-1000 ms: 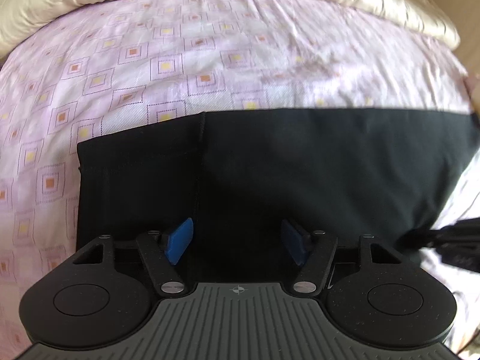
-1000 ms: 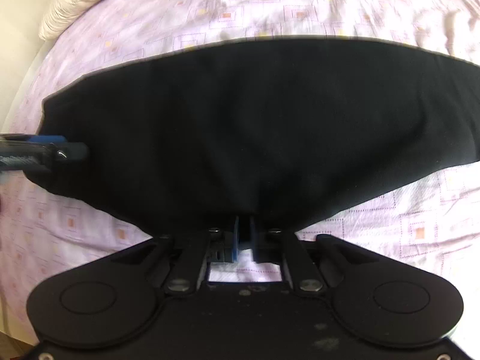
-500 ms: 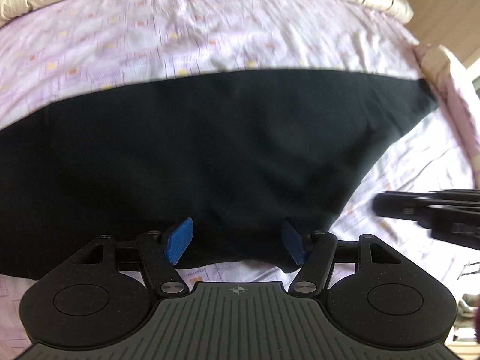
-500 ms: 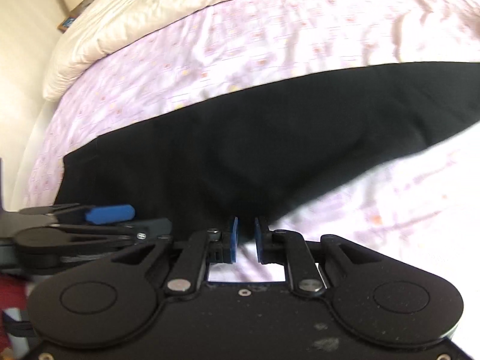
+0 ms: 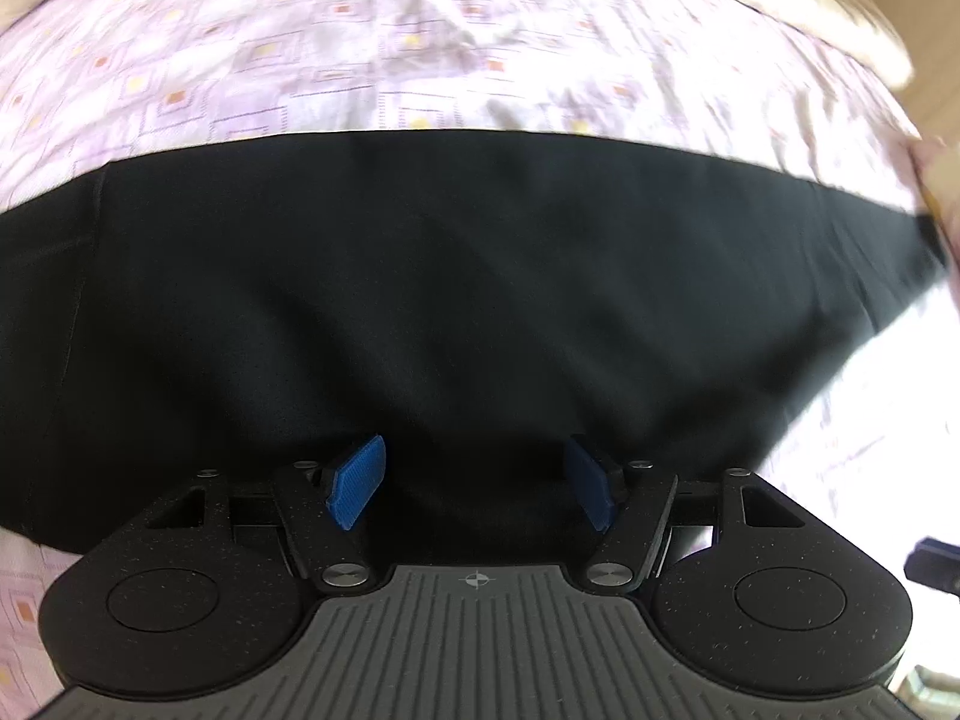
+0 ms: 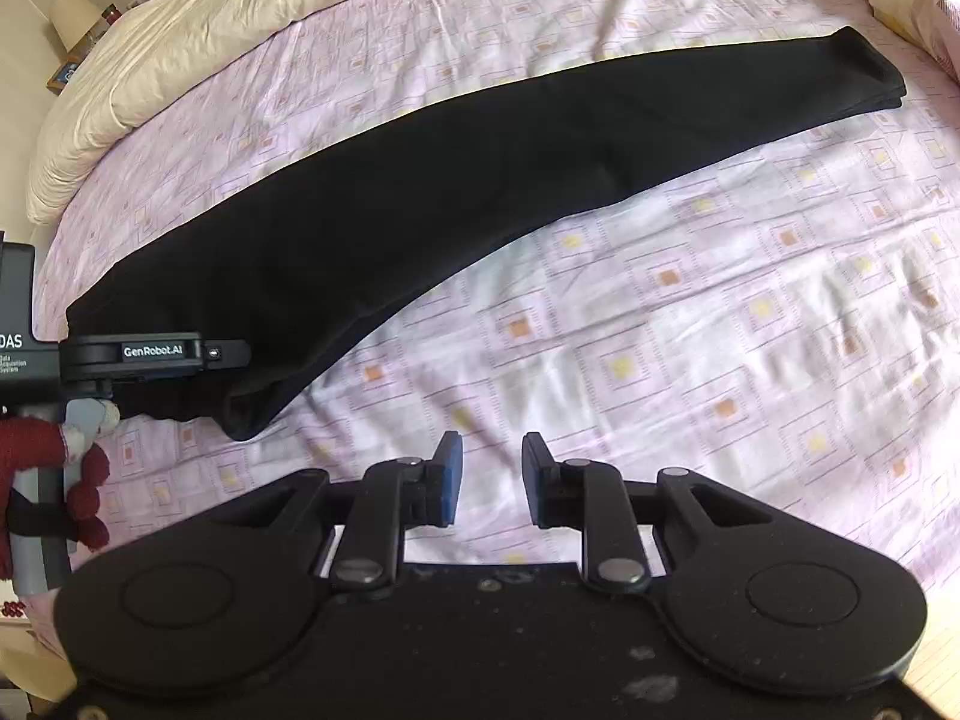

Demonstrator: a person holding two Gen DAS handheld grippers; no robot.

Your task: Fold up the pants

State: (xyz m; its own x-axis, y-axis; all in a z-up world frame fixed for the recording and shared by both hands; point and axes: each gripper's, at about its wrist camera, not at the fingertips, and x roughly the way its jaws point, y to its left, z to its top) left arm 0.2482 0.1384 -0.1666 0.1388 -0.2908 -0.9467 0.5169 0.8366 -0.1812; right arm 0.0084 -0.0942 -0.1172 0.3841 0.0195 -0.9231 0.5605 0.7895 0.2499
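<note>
Black pants [image 6: 456, 180] lie folded lengthwise in one long strip across the pink patterned bed sheet [image 6: 720, 330], the leg ends at the far right. In the left wrist view the pants [image 5: 456, 300] fill the middle, and my left gripper [image 5: 474, 483] hangs open just above their near edge, nothing pinched between its blue pads. My right gripper [image 6: 486, 474] is over bare sheet to the right of the pants' near end, its jaws opening with nothing between them. The left gripper's body [image 6: 150, 354] shows at the left edge of the right wrist view, over the pants' near end.
A cream duvet [image 6: 198, 18] is bunched along the far side of the bed. A hand in a dark red knitted glove [image 6: 54, 462] holds the left gripper's handle. A lamp and small items [image 6: 78, 18] stand beyond the bed's far left corner.
My right gripper has let go of the pants' edge, pulled back and to the right over bare sheet, and its jaws have parted. My left gripper shifted along the pants, still open.
</note>
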